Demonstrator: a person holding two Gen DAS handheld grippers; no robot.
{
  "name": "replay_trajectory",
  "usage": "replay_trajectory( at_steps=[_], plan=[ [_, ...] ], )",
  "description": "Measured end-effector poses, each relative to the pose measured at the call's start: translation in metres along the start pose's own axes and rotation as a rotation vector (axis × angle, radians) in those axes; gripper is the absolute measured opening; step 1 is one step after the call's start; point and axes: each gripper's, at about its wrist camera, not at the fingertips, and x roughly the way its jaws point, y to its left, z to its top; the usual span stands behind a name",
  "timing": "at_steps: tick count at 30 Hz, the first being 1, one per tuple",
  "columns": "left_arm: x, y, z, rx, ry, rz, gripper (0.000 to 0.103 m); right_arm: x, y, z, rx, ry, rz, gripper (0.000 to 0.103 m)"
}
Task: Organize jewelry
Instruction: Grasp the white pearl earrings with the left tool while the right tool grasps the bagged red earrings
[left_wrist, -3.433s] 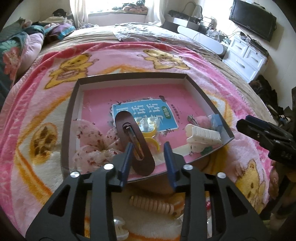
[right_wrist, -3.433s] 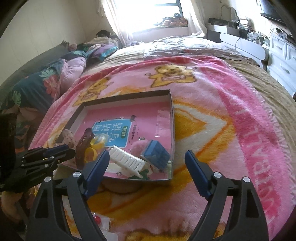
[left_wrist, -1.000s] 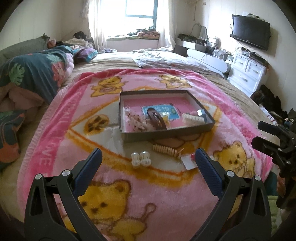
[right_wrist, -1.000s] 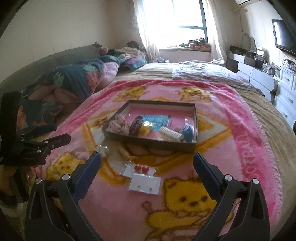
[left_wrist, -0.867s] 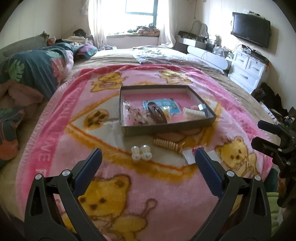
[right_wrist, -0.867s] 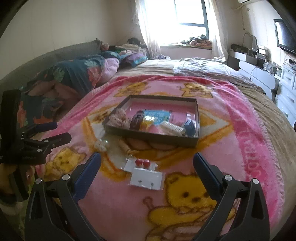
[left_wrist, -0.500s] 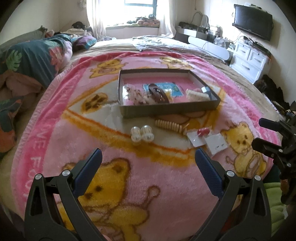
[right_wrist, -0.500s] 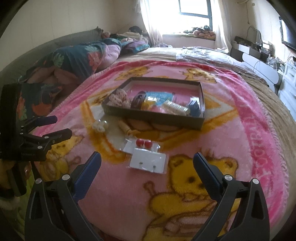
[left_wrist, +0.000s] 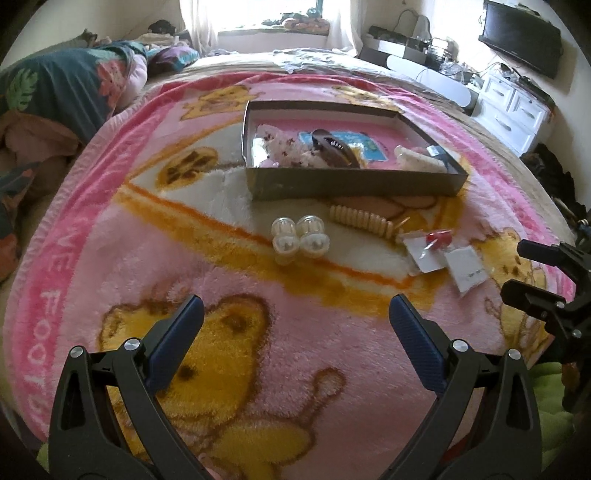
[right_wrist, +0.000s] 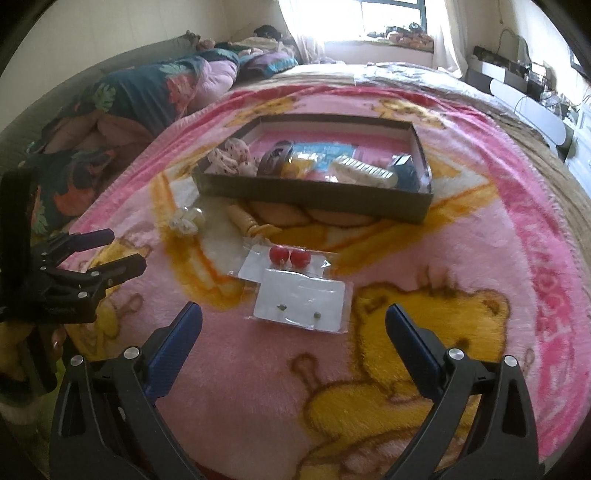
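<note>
A dark shallow box (left_wrist: 354, 182) (right_wrist: 310, 192) sits on the pink blanket and holds a brown hair clip (left_wrist: 334, 147), a floral scrunchie (left_wrist: 280, 146), a white claw clip (right_wrist: 364, 171) and a blue piece (right_wrist: 404, 168). In front of the box lie a pearl hair clip (left_wrist: 299, 240) (right_wrist: 186, 219), a beige ribbed clip (left_wrist: 362, 219), a card with red ball earrings (right_wrist: 284, 258) and a card with stud earrings (right_wrist: 301, 304). My left gripper (left_wrist: 295, 332) is open and empty, well short of the pearl clip. My right gripper (right_wrist: 293, 332) is open and empty, just short of the stud card.
The pink bear blanket (left_wrist: 258, 369) covers the bed. A bunched floral quilt (right_wrist: 122, 96) lies at the left. White drawers (left_wrist: 517, 110) and a TV (left_wrist: 521, 40) stand at the right. Each gripper shows at the edge of the other's view.
The left gripper let go of the brown clip in the box and opened wide. Both grippers pulled back from the box, then lowered toward the blanket and the loose items.
</note>
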Motion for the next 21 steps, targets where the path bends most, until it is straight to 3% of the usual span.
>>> replay_trajectory(
  at_steps=[21],
  plan=[
    [0.049,0.022,0.028,-0.086,0.045,-0.082,0.094,0.091,-0.001,0.045,0.094,0.197,0.047,0.099]
  ],
)
